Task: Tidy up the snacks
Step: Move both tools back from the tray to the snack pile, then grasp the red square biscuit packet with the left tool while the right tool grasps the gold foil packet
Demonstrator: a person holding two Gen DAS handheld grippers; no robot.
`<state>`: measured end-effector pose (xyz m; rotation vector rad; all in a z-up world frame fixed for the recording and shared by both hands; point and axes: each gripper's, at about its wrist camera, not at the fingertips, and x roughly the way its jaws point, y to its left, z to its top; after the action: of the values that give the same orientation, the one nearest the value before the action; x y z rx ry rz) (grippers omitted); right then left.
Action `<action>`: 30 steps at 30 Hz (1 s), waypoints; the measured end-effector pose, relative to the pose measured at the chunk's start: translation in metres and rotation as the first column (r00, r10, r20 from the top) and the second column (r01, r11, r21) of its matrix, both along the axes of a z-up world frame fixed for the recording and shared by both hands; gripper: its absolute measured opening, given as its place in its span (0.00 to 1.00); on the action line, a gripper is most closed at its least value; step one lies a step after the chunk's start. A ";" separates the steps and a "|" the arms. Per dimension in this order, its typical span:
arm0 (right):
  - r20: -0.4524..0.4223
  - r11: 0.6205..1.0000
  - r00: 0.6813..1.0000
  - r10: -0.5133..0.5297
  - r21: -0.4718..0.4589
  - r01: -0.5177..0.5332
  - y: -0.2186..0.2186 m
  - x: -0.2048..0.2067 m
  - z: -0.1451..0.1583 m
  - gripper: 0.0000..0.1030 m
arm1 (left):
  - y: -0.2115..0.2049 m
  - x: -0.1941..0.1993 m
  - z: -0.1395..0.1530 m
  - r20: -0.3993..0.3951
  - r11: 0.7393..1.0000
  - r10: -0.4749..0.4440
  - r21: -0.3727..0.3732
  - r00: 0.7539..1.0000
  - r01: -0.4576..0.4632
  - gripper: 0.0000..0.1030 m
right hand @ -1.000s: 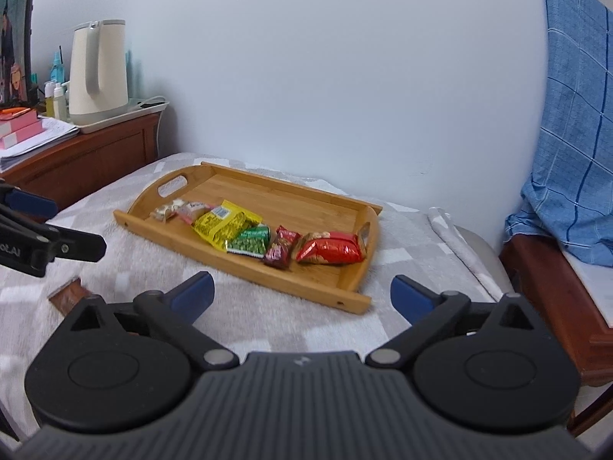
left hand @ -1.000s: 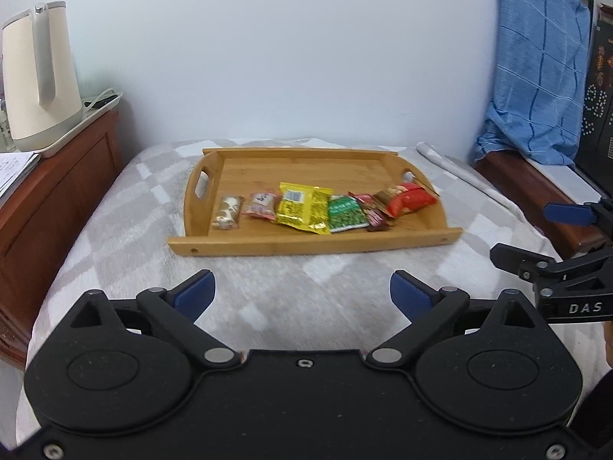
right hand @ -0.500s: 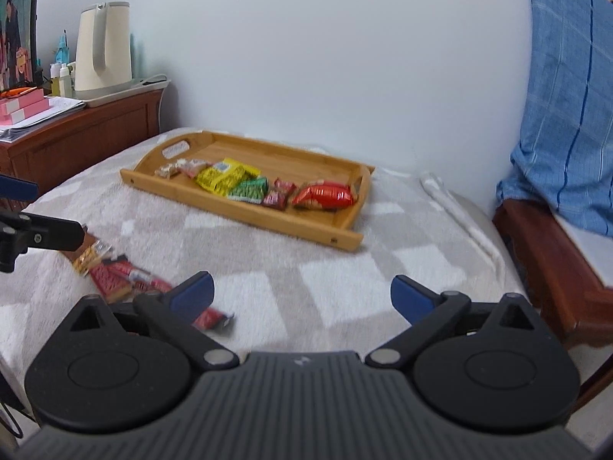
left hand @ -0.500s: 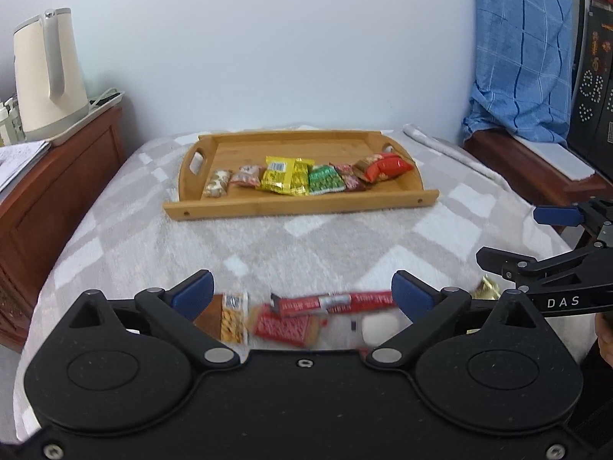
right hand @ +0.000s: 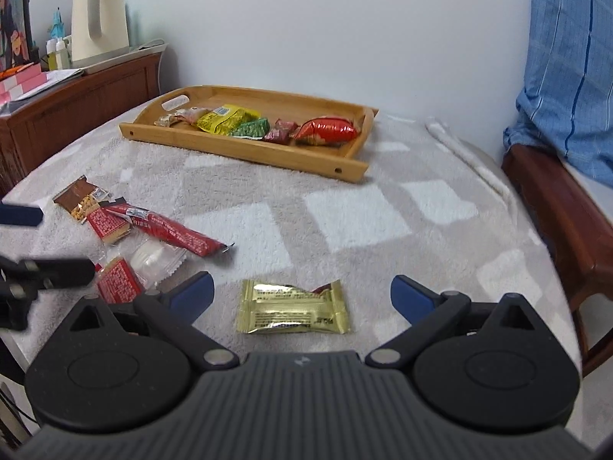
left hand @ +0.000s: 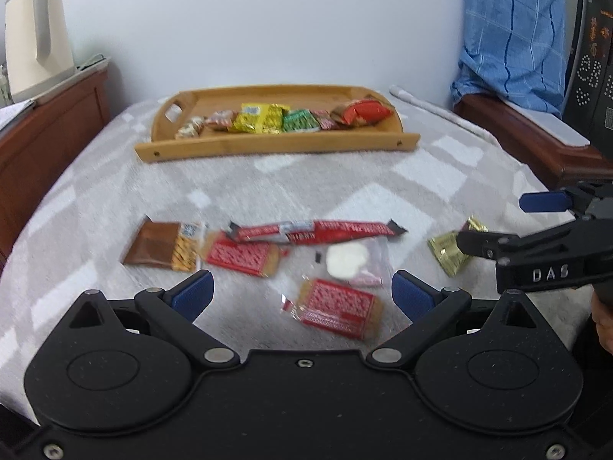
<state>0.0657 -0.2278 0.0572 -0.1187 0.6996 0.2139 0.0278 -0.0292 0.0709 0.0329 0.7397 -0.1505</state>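
A wooden tray (left hand: 276, 145) (right hand: 245, 151) at the far end of the bed holds a row of snack packets, from a small nut bar to a red bag (left hand: 362, 112) (right hand: 329, 130). Loose snacks lie on the near blanket: a brown cracker pack (left hand: 163, 246), a long red stick (left hand: 318, 230) (right hand: 172, 230), two red biscuit packs (left hand: 245, 257) (left hand: 337, 306), a clear pack with a white cake (left hand: 350, 260) and a gold packet (right hand: 293, 308) (left hand: 448, 251). My left gripper (left hand: 302, 293) hovers open over the biscuit packs. My right gripper (right hand: 300, 293) hovers open over the gold packet.
A cream kettle (left hand: 36, 38) (right hand: 99, 17) stands on a wooden cabinet (right hand: 76, 96) to the left. A blue cloth (left hand: 509, 34) hangs over a wooden chair (right hand: 555, 199) on the right. The grey-and-white checked blanket (right hand: 364, 211) covers the bed.
Both grippers pulled back and tilted down away from the tray. The loose snacks on the near blanket came into view under them. The jaws stayed open.
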 end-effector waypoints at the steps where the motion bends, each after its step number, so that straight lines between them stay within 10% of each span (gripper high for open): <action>1: -0.005 1.000 1.000 0.001 0.007 -0.001 0.000 0.001 -0.001 1.00 | -0.002 0.001 -0.004 -0.004 1.000 -0.003 0.001 1.000 0.003 0.97; 16: -0.021 1.000 1.000 -0.006 -0.026 0.005 0.011 0.013 -0.024 1.00 | -0.016 0.012 -0.038 -0.039 0.998 -0.047 0.037 0.998 0.048 0.96; 30: -0.066 1.000 0.998 -0.002 -0.010 0.001 0.013 0.022 -0.034 1.00 | -0.022 0.017 -0.045 -0.066 0.997 -0.081 0.008 0.995 0.082 0.76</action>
<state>0.0881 -0.2150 0.0228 -0.1205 0.7669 0.2136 0.0445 -0.0511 0.0255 0.0683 0.8049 -0.2263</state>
